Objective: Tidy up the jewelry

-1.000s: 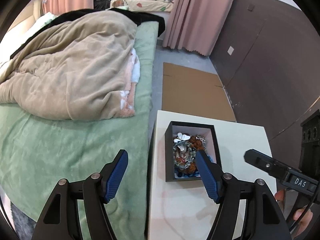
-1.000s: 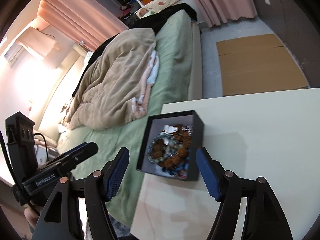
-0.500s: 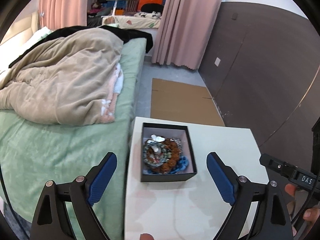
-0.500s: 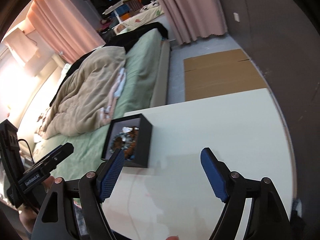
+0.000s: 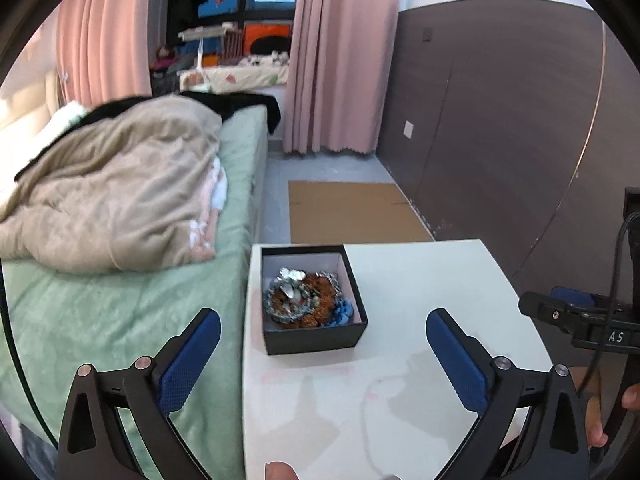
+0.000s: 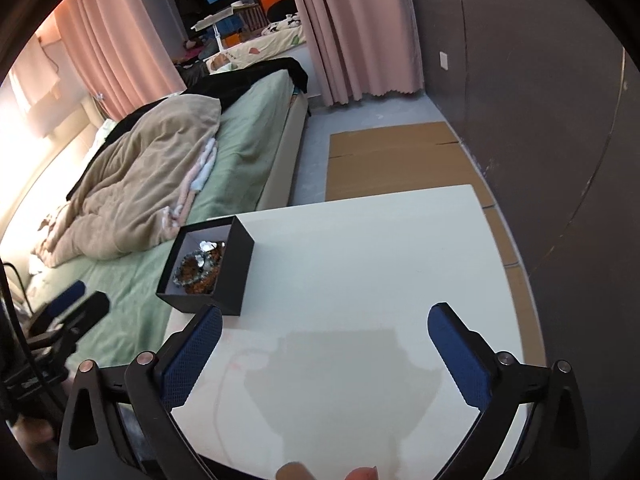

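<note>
A tangled heap of silver, brown and blue beaded jewelry [image 5: 306, 300] fills, perhaps completely, the open black square box [image 5: 316, 338] we see at the white table's [image 5: 420, 280] left edge beside the green bed [image 5: 80, 320], while our left gripper [image 5: 322, 354] and right gripper [image 6: 324, 346] hover spread wide, grasping nothing.

You can read just one marking: the white letters "AS" on the black body of your right gripper [image 5: 592, 320], at the right edge of the left wrist view. Everything else is unlabelled or too blurred.
</note>
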A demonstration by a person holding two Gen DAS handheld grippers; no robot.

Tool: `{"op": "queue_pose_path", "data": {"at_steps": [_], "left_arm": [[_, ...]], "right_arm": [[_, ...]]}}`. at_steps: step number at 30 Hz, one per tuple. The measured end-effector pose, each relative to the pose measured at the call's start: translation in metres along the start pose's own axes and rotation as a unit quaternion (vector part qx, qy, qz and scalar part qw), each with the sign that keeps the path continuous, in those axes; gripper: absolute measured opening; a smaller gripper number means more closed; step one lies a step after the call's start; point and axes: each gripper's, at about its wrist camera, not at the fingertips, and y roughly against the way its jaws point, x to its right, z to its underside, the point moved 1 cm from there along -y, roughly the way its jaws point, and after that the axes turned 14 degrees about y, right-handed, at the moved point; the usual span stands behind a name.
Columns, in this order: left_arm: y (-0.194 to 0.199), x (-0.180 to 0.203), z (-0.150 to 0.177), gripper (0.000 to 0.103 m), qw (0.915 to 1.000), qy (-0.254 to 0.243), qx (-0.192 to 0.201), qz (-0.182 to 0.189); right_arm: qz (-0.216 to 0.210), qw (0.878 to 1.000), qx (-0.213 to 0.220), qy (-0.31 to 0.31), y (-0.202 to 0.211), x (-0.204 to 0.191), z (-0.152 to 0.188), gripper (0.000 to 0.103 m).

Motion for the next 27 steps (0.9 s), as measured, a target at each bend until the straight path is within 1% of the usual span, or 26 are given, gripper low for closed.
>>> {"op": "queue_pose_path", "data": {"at_steps": [4,10,12,14,17,20,27], "left_arm": [[0.010,-0.004,0.000,0.102,0.9999,-0.002,0.011,0.003],[0.027,-0.001,0.000,0.102,0.9992,-0.011,0.033,0.020],[0.029,-0.001,0.001,0.102,0.9990,-0.012,0.040,0.017],[0.031,0.002,0.003,0.102,0.9990,-0.017,0.036,0.020],[0.037,0.005,0.005,0.103,0.9984,-0.023,0.047,0.020],[0.041,0.007,0.006,0.103,0.9982,-0.024,0.051,0.021],[0.041,0.007,0.006,0.102,0.9984,-0.021,0.050,0.020]], "right_arm": [[0.010,1.000,0.005,-0.003,0.012,0.000,0.007,0.103],[0.003,0.999,0.031,-0.005,0.034,-0.006,0.022,0.103],[0.000,0.999,0.039,-0.002,0.040,-0.008,0.023,0.103],[-0.001,0.999,0.046,-0.003,0.044,-0.011,0.022,0.103],[0.000,0.998,0.060,0.000,0.050,-0.013,0.021,0.103],[-0.010,0.998,0.061,0.003,0.050,-0.017,0.021,0.103],[-0.010,0.998,0.069,0.009,0.051,-0.022,0.022,0.103]]}}
